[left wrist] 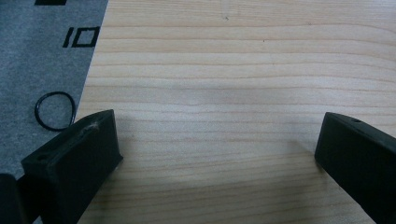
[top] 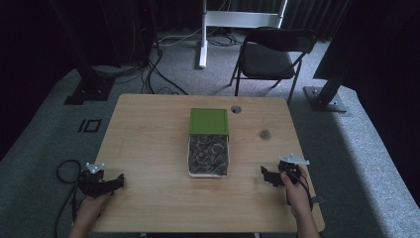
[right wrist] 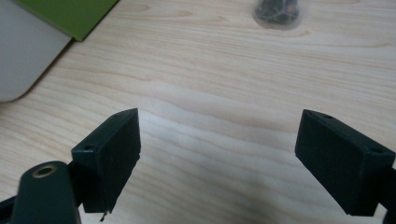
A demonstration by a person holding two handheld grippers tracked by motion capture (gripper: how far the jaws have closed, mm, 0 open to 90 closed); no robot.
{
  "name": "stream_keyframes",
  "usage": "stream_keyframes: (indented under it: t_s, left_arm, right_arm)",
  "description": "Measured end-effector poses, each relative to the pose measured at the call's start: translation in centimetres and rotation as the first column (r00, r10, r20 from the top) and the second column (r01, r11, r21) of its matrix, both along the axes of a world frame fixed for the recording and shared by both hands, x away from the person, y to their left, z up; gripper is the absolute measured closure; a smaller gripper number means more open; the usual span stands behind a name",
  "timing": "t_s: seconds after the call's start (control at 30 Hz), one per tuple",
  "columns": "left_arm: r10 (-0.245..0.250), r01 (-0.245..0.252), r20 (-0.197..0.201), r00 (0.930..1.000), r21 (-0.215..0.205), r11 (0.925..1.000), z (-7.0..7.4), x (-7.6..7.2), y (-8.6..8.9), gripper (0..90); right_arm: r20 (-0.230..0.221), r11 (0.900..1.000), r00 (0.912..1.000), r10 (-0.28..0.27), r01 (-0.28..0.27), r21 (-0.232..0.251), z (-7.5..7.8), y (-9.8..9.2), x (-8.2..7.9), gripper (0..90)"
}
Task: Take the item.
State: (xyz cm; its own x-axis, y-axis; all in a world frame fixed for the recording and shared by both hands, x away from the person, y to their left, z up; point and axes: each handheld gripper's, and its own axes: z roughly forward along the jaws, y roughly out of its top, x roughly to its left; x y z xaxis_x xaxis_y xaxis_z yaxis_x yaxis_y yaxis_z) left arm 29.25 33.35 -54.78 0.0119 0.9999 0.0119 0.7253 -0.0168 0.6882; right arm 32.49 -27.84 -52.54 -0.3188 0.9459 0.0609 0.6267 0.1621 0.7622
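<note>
My left claw (top: pixel 120 181) and right claw (top: pixel 265 174) both sit wide open on the surface (top: pixel 148 148), holding nothing, well apart from the green box (top: pixel 208 120) and its tray (top: pixel 208 157).

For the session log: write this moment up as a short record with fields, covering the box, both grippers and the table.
surface: light wooden table on grey carpet
box: white tray at table centre, filled with small dark pieces and one orange-brown piece
lid: green lid covering the far part of the box, near part open
left gripper: near left edge of table, jaws wide apart, holding nothing
right gripper: near right, jaws wide apart, holding nothing
other items: small dark object right of the box; black folding chair behind the table
</note>
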Motion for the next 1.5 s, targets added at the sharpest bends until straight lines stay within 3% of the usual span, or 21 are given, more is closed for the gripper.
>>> stream_keyframes:
  t_s: [0.2,0.3,0.5,0.6,0.7,0.83,1.07,1.17,1.5]
  left_arm:
    - [0.0,0.0,0.0,1.0,0.0,1.0,0.0,0.0,0.0,0.3]
    - [0.0,0.0,0.0,1.0,0.0,1.0,0.0,0.0,0.0,0.3]
    - [0.0,0.0,0.0,1.0,0.001,1.0,0.0,0.0,0.0,0.3]
    - [0.0,0.0,0.0,1.0,0.0,1.0,0.0,0.0,0.0,0.3]
    - [0.0,0.0,0.0,1.0,0.001,1.0,0.0,0.0,0.0,0.3]
    - [0.0,0.0,0.0,1.0,0.0,1.0,0.0,0.0,0.0,0.3]
    - [0.0,0.0,0.0,1.0,0.0,1.0,0.0,0.0,0.0,0.3]
    - [0.0,0.0,0.0,1.0,0.0,1.0,0.0,0.0,0.0,0.3]
    - [0.017,-0.017,-0.001,0.9999,0.001,0.9999,0.0,0.0,-0.1,0.3]
  right_arm:
    - [-0.008,0.999,0.9989,0.045,-0.045,-0.005,-0.6,-0.1,-1.1,14.5]
    - [-0.014,0.997,0.9974,0.071,-0.072,-0.033,-0.9,-0.3,-1.7,14.5]
    - [-0.035,0.995,0.9969,0.071,-0.073,-0.068,-1.5,-0.9,-2.8,14.5]
    - [-0.034,0.993,0.995,0.094,-0.096,-0.064,-1.6,-1.0,-3.5,14.5]
    - [-0.027,0.989,0.9935,0.111,-0.113,-0.098,-1.8,-1.1,-4.0,14.5]
    - [-0.057,0.985,0.9903,0.127,-0.132,-0.108,-2.3,-1.2,-4.5,14.3]
    - [-0.031,0.988,0.9906,0.134,-0.135,-0.069,-2.8,-1.5,-5.2,14.3]
    - [-0.029,0.982,0.9843,0.174,-0.176,-0.068,-2.8,-1.8,-5.4,13.7]
    - [-0.029,0.982,0.9842,0.174,-0.176,-0.068,-2.8,-1.8,-5.4,13.1]
